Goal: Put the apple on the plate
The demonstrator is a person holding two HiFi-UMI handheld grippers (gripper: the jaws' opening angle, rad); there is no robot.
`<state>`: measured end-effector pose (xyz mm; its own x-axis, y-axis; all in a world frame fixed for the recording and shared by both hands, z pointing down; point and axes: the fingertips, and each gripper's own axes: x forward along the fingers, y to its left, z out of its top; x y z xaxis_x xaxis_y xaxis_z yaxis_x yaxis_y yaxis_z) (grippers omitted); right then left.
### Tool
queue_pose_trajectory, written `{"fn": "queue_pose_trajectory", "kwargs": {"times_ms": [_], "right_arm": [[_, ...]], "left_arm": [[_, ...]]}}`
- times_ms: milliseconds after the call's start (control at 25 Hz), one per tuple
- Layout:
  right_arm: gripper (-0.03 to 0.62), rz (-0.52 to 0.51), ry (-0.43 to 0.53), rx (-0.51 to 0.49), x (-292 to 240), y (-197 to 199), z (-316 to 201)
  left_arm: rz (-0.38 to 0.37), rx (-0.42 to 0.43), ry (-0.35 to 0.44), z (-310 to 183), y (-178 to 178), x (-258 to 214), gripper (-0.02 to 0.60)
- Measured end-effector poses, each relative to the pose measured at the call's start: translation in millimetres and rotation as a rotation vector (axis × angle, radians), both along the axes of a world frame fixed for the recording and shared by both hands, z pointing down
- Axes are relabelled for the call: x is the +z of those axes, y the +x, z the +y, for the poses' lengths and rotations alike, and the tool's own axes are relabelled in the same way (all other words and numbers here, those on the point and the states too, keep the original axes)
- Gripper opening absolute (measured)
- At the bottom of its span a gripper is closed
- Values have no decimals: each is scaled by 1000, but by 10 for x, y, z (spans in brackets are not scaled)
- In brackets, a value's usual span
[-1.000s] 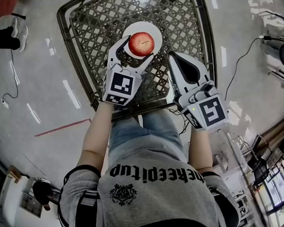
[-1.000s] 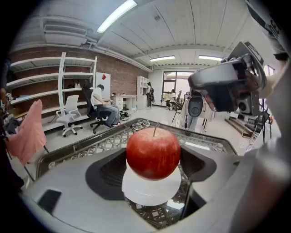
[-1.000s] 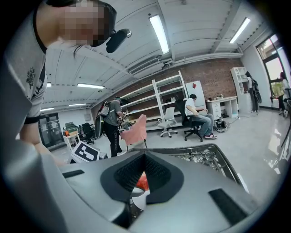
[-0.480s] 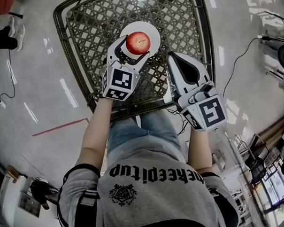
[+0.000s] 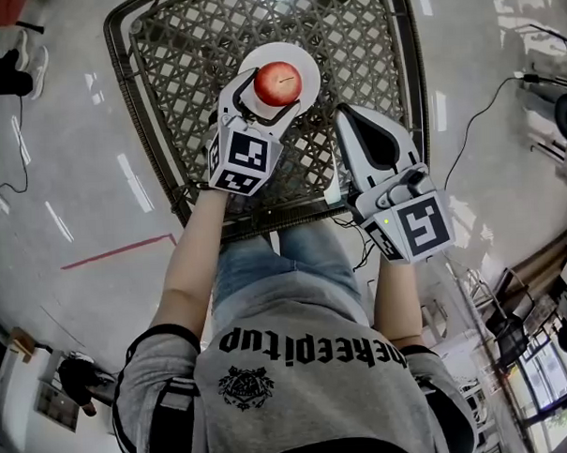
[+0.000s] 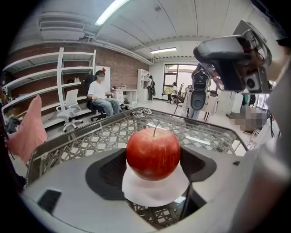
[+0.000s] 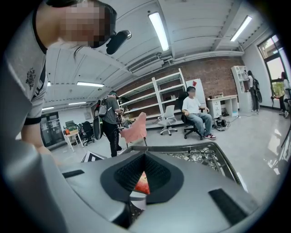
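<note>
The apple [image 5: 277,82] is seen resting upright, stem up, on the white plate [image 5: 276,50], which lies on the lattice-topped table [image 5: 187,56] toward its far middle. The apple is flanked by the two jaws of the left gripper [image 5: 274,88], one on each side at about mid-height. In the left gripper view the dark pads [image 6: 107,170] are pressed up to the fruit's flanks with no gap to be made out, so the apple [image 6: 153,154] is taken to be clasped while its underside sits on the plate [image 6: 154,191]. The jaws are held apart only by the apple's own breadth, and the plate's rim is seen spreading beneath and between them. The left gripper's marker cube [image 5: 240,160] is placed on the near side of the plate, toward the person, so the tool reaches the apple from the near edge of the table. The right gripper [image 5: 346,111] is held over the table to the right of the plate — near it, yet apart from both plate and apple. Its jaws are brought together at the tips and nothing is gripped by them. In the right gripper view only a red sliver of the apple [image 7: 142,183] is glimpsed through the small opening under the closed pads — it lies beyond the jaws, not between them.
</note>
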<state>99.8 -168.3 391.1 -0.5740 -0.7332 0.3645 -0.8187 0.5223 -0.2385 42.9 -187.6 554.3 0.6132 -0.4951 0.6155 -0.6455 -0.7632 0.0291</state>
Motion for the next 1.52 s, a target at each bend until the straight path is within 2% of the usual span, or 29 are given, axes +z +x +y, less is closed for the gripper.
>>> {"fn": "queue_pose_trajectory", "kwargs": {"times_ms": [880,1520], "right_arm": [[8,1,-6,0,31,22,-12],[8,7,-6,-7,23,-37,4]], "left_arm": [[-29,7,-32,32,-58,162,408],[-14,22,-66,55,-96,174,408]]}}
